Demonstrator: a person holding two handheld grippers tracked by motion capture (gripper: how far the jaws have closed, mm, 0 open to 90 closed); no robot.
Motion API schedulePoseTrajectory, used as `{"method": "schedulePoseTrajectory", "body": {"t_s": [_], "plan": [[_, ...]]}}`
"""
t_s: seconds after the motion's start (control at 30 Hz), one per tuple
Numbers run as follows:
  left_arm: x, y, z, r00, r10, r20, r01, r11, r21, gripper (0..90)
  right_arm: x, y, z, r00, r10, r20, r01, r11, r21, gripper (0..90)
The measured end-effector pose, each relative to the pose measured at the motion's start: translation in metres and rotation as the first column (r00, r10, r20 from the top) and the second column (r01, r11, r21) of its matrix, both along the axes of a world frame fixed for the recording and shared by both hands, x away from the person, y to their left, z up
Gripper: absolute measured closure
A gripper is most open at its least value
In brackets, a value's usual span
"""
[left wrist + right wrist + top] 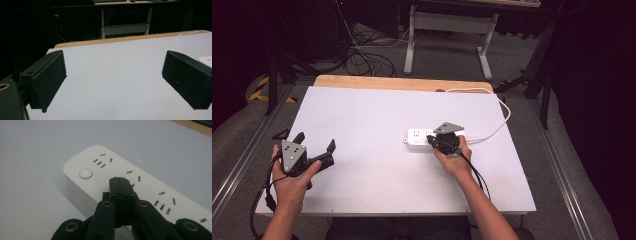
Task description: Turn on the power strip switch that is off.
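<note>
power strip: 1 | hand-held grippers: 2 | round button: 1

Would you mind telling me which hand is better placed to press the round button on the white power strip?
The right. Its tongs are shut and poised over the power strip, close beside the round button. The left tongs stand open near the table's left edge, well away from the strip.

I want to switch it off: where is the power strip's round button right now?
In the right gripper view, the round button sits at the power strip's left end, just left of the shut right claw.
</note>
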State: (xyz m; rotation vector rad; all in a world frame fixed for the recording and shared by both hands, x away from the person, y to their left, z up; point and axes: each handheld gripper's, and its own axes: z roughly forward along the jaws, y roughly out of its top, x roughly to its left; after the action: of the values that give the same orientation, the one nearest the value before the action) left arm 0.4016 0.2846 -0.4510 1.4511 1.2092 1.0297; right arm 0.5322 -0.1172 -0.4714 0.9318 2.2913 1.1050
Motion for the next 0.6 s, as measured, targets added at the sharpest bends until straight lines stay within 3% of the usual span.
{"method": "schedulePoseTrajectory", "body": {"t_s": [0.6], "plan": [[0.0013,-0.0006,-0.0008,1.0000,0.002,-0.003,-0.002,1.0000,0.009,5.9,-0.0016,0.0001,0.0012,0.9996,-0.017,0.023,0.017,1.000,-0.024,90.0]]}}
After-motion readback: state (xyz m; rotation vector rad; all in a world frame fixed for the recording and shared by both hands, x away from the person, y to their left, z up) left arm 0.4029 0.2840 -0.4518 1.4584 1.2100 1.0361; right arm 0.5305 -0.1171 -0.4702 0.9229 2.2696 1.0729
